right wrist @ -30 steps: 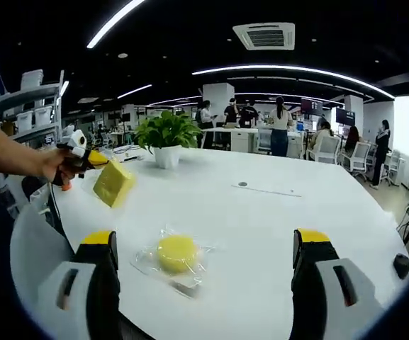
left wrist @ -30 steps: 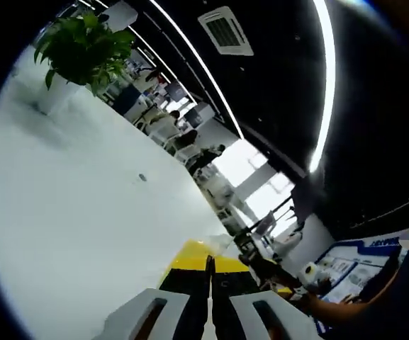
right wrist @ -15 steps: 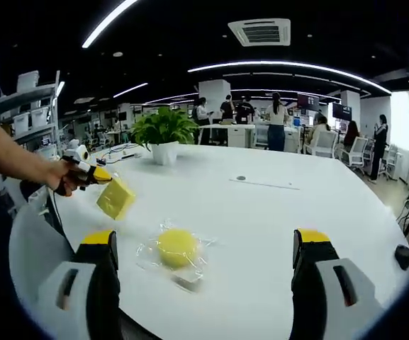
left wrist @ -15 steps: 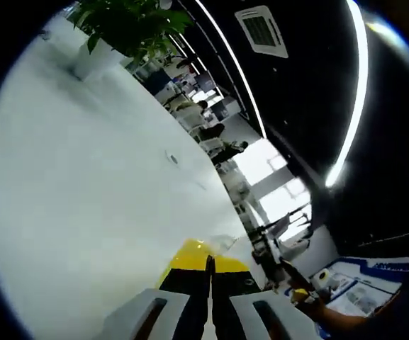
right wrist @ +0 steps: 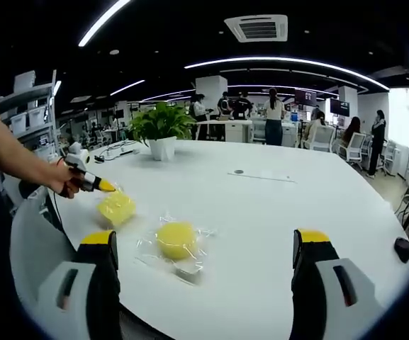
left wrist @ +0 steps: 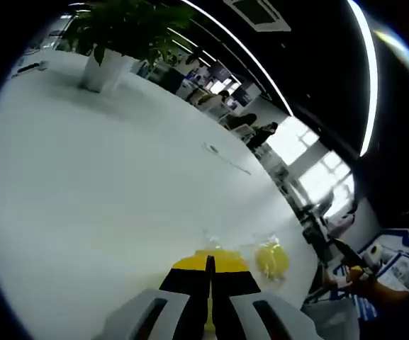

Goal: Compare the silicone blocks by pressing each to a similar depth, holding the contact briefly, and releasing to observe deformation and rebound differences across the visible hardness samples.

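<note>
1. While the left gripper (right wrist: 105, 187) kept its fingers (left wrist: 190, 282) pressed together on a square yellow block (right wrist: 116, 208), the right gripper (right wrist: 203, 244) hung over the near edge of the counter (right wrist: 282, 212) with its fingers (right wrist: 312, 248) spread wide and nothing between them.
2. In the left gripper view the yellow of that clamped block (left wrist: 208, 262) showed just past the closed fingertips, so the grip looked firm.
3. Seen from the right gripper view, the held block sat low at the counter on the left side, touching it or close to touching; which of the two could not be told.
4. A round yellow block (right wrist: 176, 240) lay inside a clear plastic wrapper (right wrist: 190, 268) on the counter, just right of the square one and slightly nearer.
5. That round block lay ahead of the right gripper, left of the midline between its fingers, nearer the left finger than the right.
6. By my reading the right gripper was the nearer one to it, and a press on it would call for a shift left and forward, then down.
7. The round block had no clear long axis, so the approach angle probably mattered little; the loose wrapper could slide under contact.
8. Farther off stood a potted plant (right wrist: 161, 131) toward the far left of the counter.
9. Beyond the counter, people stood among desks in an open office.
</note>
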